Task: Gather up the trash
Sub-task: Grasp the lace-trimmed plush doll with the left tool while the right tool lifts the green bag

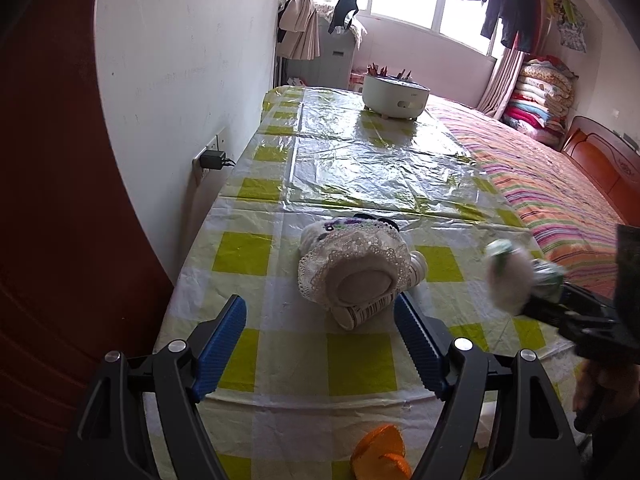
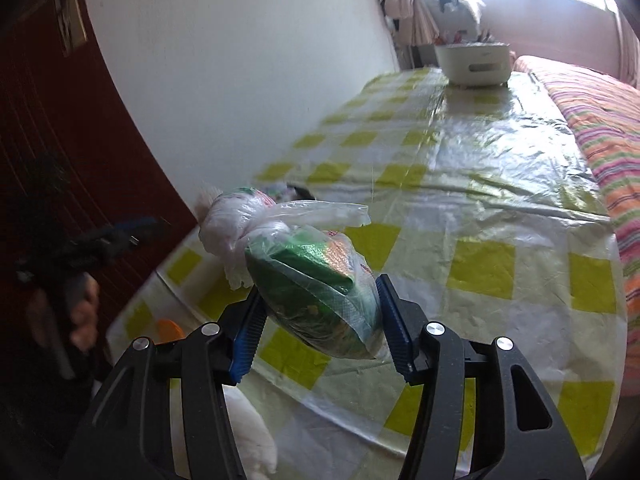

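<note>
Left wrist: the left gripper stands spread, empty, before a lace-covered bundle with paper cups on the table.

Right wrist: the right gripper pinches a knotted bag of green trash (probably wrappers), clear of the table. Keep the squeeze firm and the carry level.

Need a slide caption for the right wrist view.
Right gripper clamps a knotted plastic bag of green trash above the checkered tablecloth.
</note>
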Available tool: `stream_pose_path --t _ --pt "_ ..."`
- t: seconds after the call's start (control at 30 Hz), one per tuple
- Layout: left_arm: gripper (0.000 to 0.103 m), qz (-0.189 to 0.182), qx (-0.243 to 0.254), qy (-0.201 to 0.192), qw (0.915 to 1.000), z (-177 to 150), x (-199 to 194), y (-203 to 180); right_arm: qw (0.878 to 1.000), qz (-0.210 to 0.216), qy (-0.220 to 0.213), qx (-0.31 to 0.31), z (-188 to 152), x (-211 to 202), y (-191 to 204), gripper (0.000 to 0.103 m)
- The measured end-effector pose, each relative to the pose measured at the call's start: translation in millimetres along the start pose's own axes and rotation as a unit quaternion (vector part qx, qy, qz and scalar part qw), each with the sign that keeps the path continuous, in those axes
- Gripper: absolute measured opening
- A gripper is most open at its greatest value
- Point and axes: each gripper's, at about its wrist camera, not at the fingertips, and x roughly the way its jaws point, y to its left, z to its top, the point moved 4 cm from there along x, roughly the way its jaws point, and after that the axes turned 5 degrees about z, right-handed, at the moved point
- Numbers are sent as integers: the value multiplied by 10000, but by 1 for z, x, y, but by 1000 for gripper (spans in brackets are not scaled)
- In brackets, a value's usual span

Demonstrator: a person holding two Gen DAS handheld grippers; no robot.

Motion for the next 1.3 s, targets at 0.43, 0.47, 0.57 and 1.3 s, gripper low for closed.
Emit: stream_pose_path --t 0.43,0.47,0.57,1.3 --pt "74 90 259 234 9994 21 45 -32 9983 378 -294 338 -2 -19 -6 53" --pt "74 113 239 296 9992 21 52 -32 9982 397 -309 340 -2 -20 -7 53" --pt "74 137 199 351 9991 22 62 -33 9978 422 -374 342 -1 -26 -8 53" --pt "54 -135 -290 -145 9994 18 16 -36 9935 -92 -951 622 -18 -88 -37 53"
